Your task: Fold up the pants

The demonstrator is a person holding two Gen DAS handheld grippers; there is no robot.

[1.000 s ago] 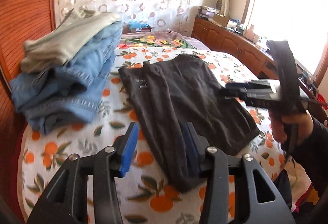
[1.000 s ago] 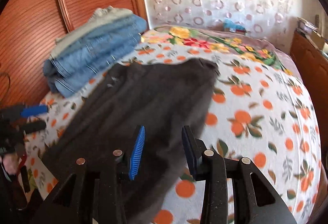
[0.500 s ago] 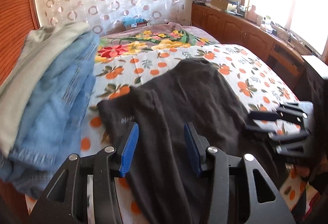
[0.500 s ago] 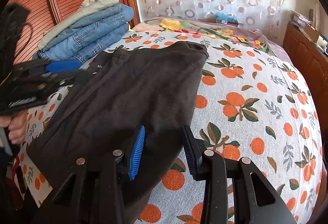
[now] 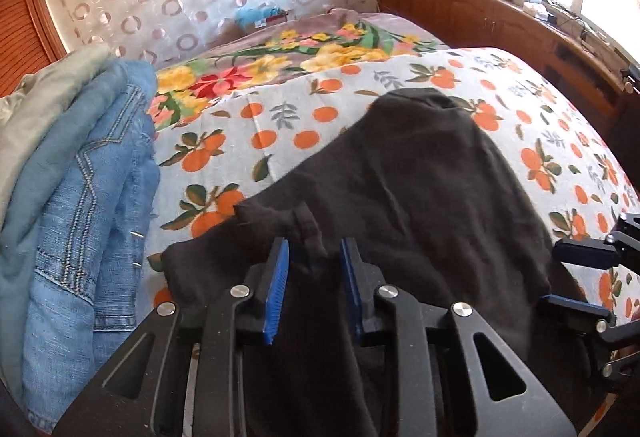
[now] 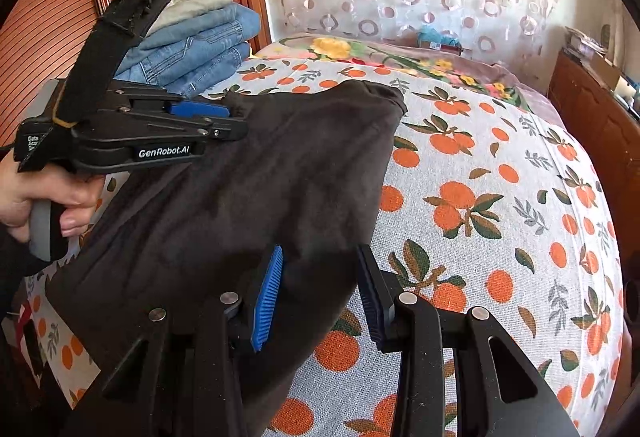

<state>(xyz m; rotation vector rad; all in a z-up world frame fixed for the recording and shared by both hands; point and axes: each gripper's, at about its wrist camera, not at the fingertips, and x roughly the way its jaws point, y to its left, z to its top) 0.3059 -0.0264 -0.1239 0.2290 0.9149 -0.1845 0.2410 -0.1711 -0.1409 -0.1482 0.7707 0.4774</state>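
Note:
Dark brown pants point(image 5: 420, 177) lie spread on the orange-print bedspread point(image 5: 280, 125). My left gripper point(image 5: 316, 277) sits low over their near left corner, and its jaws are closing around a raised ridge of the fabric. A gap still shows beside each blue pad. In the right wrist view a hand holds that gripper point(image 6: 236, 121) at the left edge of the pants point(image 6: 260, 177). My right gripper point(image 6: 322, 293) hangs open over the pants' right edge, with cloth lying between its fingers but not pinched. It also shows at the right rim of the left wrist view point(image 5: 560, 277).
A stack of folded blue jeans point(image 5: 80, 197) topped by a pale garment stands left of the pants, against a wooden wardrobe point(image 6: 48, 17). A floral blanket point(image 5: 320, 53) lies at the far end. A wooden cabinet point(image 5: 500, 17) with clutter runs along the right.
My left gripper has swung over to the pants' near left corner and come lower, and its jaws have narrowed around a ridge of cloth. My right gripper has stayed put.

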